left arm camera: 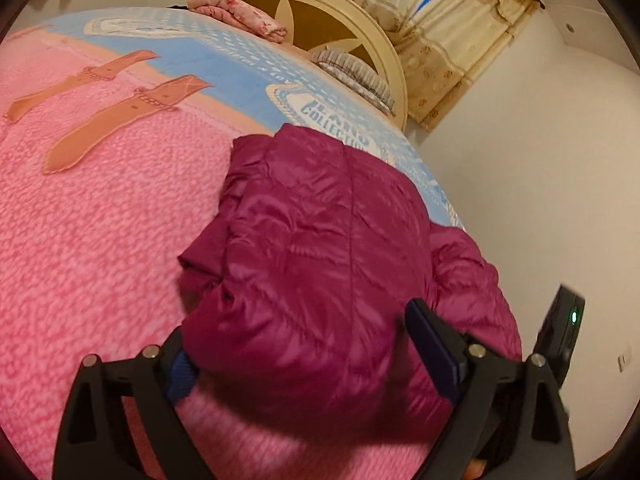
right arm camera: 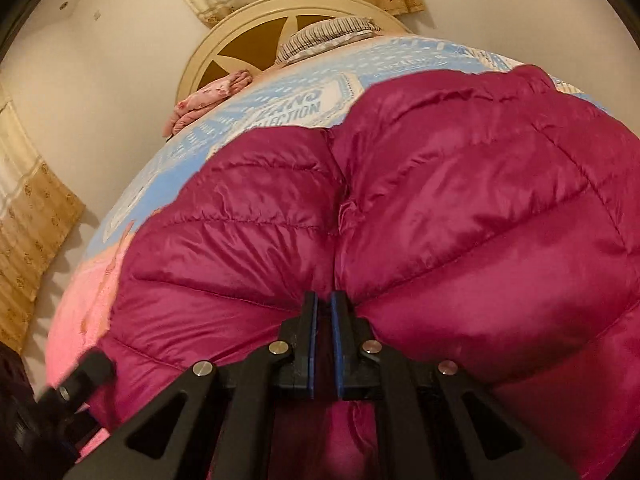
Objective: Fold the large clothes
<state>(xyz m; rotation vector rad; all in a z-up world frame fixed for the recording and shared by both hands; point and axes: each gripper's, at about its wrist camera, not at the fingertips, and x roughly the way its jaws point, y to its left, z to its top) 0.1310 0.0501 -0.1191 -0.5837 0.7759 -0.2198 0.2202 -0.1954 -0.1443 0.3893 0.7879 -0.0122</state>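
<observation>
The right claw (right arm camera: 325, 312) has its two blue-padded fingers (right arm camera: 339, 344) pressed together, pinching a fold of the magenta puffer jacket (right arm camera: 460, 208) at the near edge, where the quilted cloth bunches into a deep crease running away from the tips. The left claw (left arm camera: 298, 344) stands spread wide, one finger at each side of a lobe of the same jacket (left arm camera: 312, 248); the cloth lies between the fingers, and the right-hand pad (left arm camera: 430, 344) sits against or just beside it, while the left-hand one is partly hidden under the fabric, so I cannot tell whether either presses. In the right wrist view the left claw shows as a blurred black shape at the lower left, beside the jacket's edge. The jacket lies heaped on the bed, on a pink fleecy blanket (left arm camera: 100, 240) with printed tan belt straps and a blue lettered band farther up. Near the round cream headboard (left arm camera: 360, 20) rest a folded pink floral cloth (left arm camera: 240, 14) and a striped grey pillow (left arm camera: 352, 68). Beyond hang beige patterned curtains (left arm camera: 452, 28) against a pale wall.
</observation>
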